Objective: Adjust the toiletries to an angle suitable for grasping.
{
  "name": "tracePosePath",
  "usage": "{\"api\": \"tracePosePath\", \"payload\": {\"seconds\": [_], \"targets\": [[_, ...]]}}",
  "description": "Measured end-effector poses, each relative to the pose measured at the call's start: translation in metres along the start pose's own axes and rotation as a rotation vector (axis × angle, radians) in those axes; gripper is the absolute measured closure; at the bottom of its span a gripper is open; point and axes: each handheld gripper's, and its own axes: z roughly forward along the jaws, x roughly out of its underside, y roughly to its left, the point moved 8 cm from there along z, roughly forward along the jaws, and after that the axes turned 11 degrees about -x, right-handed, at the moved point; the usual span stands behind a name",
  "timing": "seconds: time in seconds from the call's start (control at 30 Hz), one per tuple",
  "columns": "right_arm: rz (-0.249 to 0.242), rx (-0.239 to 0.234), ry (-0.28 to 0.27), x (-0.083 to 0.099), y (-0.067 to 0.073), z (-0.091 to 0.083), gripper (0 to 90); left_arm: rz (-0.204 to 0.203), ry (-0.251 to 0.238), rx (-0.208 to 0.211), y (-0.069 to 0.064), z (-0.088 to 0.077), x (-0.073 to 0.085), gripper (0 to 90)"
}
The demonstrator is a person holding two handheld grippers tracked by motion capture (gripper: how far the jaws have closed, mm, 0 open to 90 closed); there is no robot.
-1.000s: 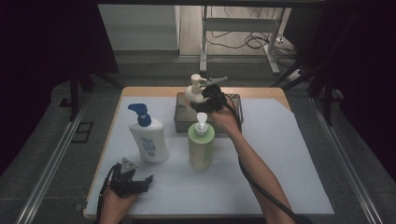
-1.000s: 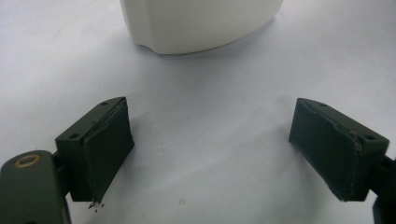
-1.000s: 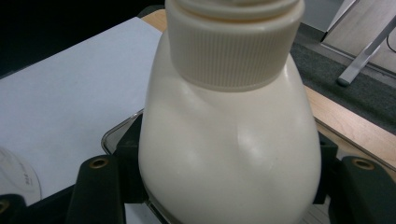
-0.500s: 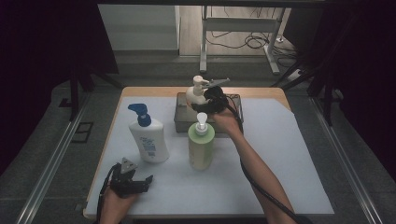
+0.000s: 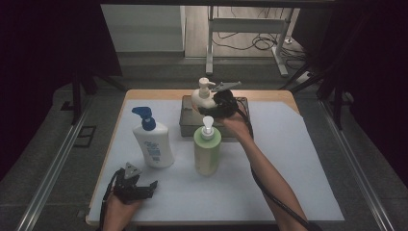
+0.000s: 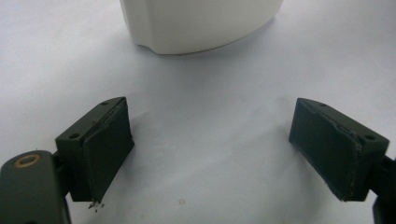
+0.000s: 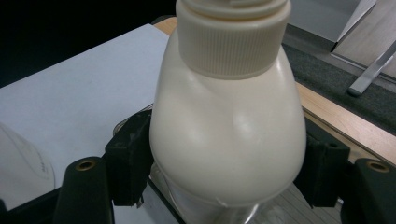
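White table [image 5: 298, 163], cream bottle [image 7: 226, 135] between fingers [image 7: 130, 158]

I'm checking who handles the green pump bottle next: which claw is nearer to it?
Right. The right claw is just behind the green pump bottle, around the cream bottle in the tray. The left claw sits at the near table edge, farther off.

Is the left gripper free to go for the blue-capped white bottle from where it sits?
Probably yes: the left gripper is open, and bare tabletop lies between it and the blue-capped white bottle just ahead.
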Motion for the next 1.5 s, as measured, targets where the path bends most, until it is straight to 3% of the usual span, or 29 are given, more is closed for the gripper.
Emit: {"api": "tracePosePath", "payload": {"seconds": [0.57, 0.8, 1.07, 1.27, 1.37, 1.5], "targets": [[0.007, -0.021, 0.001, 0.013, 0.003, -0.028, 38.5, 0.0, 0.0, 0.001, 0.0, 0.0, 0.0, 12.6], [0.005, -0.036, 0.01, 0.02, 0.005, -0.039, 53.2, 0.0, 0.0, -0.001, 0.0, 0.0, 0.0, 12.6], [-0.008, -0.005, 0.047, 0.031, 0.002, -0.04, 69.9, 0.0, -0.001, 0.0, 0.0, 0.0, 0.0, 12.6], [-0.006, 0.035, 0.065, 0.036, -0.007, -0.034, 83.9, 0.0, -0.001, 0.0, 0.0, 0.0, 0.0, 12.6], [0.023, 0.045, 0.053, 0.038, -0.014, -0.032, 89.0, -0.001, 0.0, 0.0, 0.0, 0.0, 0.0, 12.6], [0.043, 0.059, 0.067, 0.041, -0.022, -0.027, 89.8, -0.002, -0.001, 0.0, 0.0, 0.0, 0.0, 12.6]]}}
